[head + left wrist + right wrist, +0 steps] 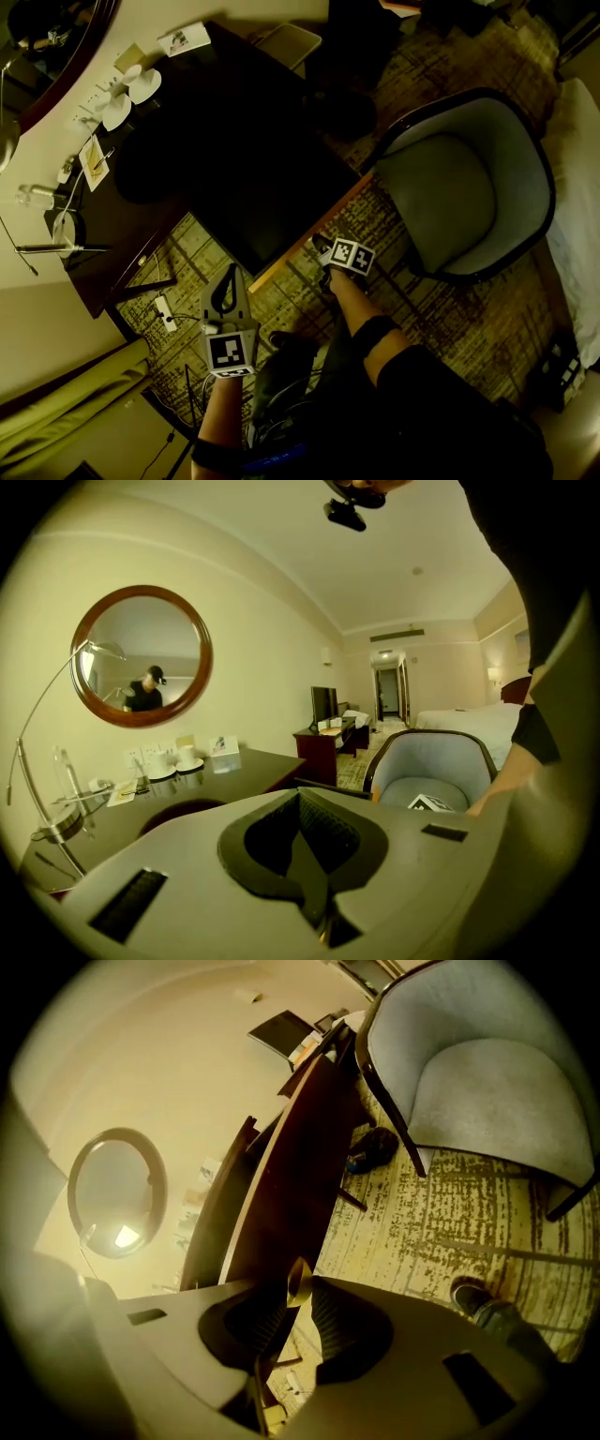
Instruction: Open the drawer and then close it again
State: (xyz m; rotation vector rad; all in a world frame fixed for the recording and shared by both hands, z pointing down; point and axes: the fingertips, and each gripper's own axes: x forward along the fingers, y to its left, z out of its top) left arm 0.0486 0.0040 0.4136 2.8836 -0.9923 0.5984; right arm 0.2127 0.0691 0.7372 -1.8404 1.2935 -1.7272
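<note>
At the far left, two white cups (pixel 143 84) on saucers stand by the wall on the dark wooden surface (pixel 244 159), and the left gripper view shows a round mirror (pixel 141 655) hanging above them; lower down, a white power strip (pixel 165 312) lies on the patterned carpet (pixel 450 319) near the surface's corner; just to the right of it the left claw (pixel 228 279) is held over the carpet, apart from the surface, its jaws fully together with nothing between the pads; further right, the right claw (pixel 323 251) points down at the surface's near edge, where the drawer (pixel 291 1176) sits under the top, its dark front roughly in line with that edge as far as the head view shows; this claw's jaws stand partly apart around the drawer's small brass pull (pixel 297 1283), which sits at their tips close to one pad, with a clear gap to the other, so the pads do not clamp it; to the right stands a grey upholstered armchair (pixel 464 183) with a dark frame, well apart from the claw; a white bed (pixel 581 187) fills the right edge.
</note>
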